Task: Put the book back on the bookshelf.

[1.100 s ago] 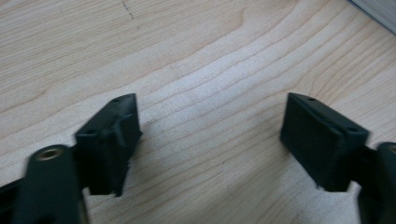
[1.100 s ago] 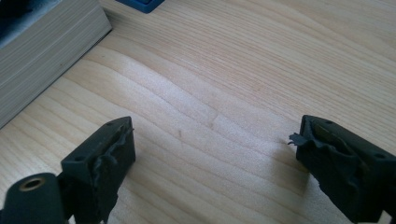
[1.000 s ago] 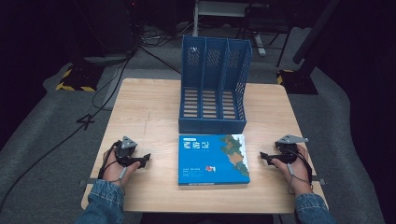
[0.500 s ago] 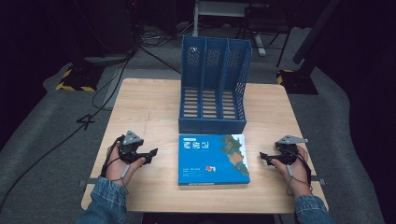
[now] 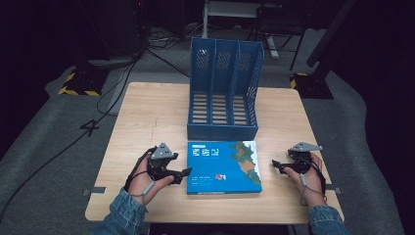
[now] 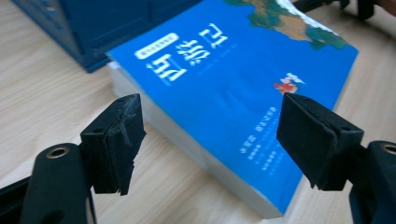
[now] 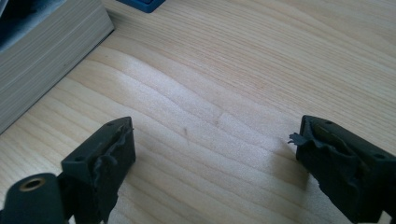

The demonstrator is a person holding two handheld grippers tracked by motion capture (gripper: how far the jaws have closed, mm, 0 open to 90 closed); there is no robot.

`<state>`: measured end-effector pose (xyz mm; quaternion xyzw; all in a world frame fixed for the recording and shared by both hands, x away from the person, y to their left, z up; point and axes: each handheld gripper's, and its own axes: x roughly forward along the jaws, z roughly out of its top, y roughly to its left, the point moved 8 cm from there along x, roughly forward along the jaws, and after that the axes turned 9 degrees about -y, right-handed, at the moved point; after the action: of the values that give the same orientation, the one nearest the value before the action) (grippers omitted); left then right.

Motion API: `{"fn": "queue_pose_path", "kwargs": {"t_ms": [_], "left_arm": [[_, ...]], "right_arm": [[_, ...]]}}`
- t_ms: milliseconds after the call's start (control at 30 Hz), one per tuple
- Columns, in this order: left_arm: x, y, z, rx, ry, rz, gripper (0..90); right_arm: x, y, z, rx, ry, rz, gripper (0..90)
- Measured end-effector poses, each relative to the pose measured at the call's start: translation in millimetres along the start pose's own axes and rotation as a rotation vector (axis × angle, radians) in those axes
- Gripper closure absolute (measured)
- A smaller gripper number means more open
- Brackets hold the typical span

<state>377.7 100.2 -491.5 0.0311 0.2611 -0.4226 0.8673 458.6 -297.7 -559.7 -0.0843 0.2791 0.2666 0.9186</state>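
A thick book with a blue cover (image 5: 224, 166) lies flat near the table's front edge, just in front of a blue file holder (image 5: 222, 93). My left gripper (image 5: 186, 172) is at the book's left edge, lifted slightly and pointing at it. In the left gripper view its jaws (image 6: 210, 135) stand wide and have just been opening. The book (image 6: 233, 84) lies right ahead, and neither pad touches it. My right gripper (image 5: 275, 165) rests to the right of the book, open over bare wood (image 7: 215, 154), with the book's page edge (image 7: 42, 70) off to one side.
The file holder stands upright at the middle of the wooden table (image 5: 147, 117), with three slots open at the top. Bare tabletop lies left and right of it. Beyond the table are dark floor, cables (image 5: 98, 122) and stands.
My left gripper has moved right and risen a little, from well clear of the book to its left edge. The right gripper and the book have not moved.
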Motion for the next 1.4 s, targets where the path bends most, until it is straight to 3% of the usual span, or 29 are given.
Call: {"fn": "queue_pose_path", "kwargs": {"t_ms": [233,433,633,1000,1233,1400], "left_arm": [[17.1,-5.0,-13.0,-0.045,0.061,-0.035,21.4],[32.8,-0.1,-20.5,-0.091,0.083,-0.022,21.5],[43.8,1.1,-29.6,-0.103,0.129,-0.023,22.1],[53.3,5.4,-33.6,-0.203,0.113,-0.059,14.4],[54.1,5.6,-34.5,-0.207,0.095,-0.055,13.8],[53.1,4.7,-32.8,-0.175,0.089,-0.035,15.3]], "right_arm": [[0.1,0.4,0.0,0.0,0.001,-0.002,11.9],[0.2,0.8,0.1,0.0,0.0,0.0,11.9],[0.3,1.1,0.2,-0.001,0.0,0.001,11.9],[0.5,1.4,0.3,-0.002,0.001,0.001,11.9],[0.6,1.6,0.4,-0.003,0.0,0.001,11.9],[0.7,1.9,0.5,-0.003,0.001,0.002,11.9]]}}
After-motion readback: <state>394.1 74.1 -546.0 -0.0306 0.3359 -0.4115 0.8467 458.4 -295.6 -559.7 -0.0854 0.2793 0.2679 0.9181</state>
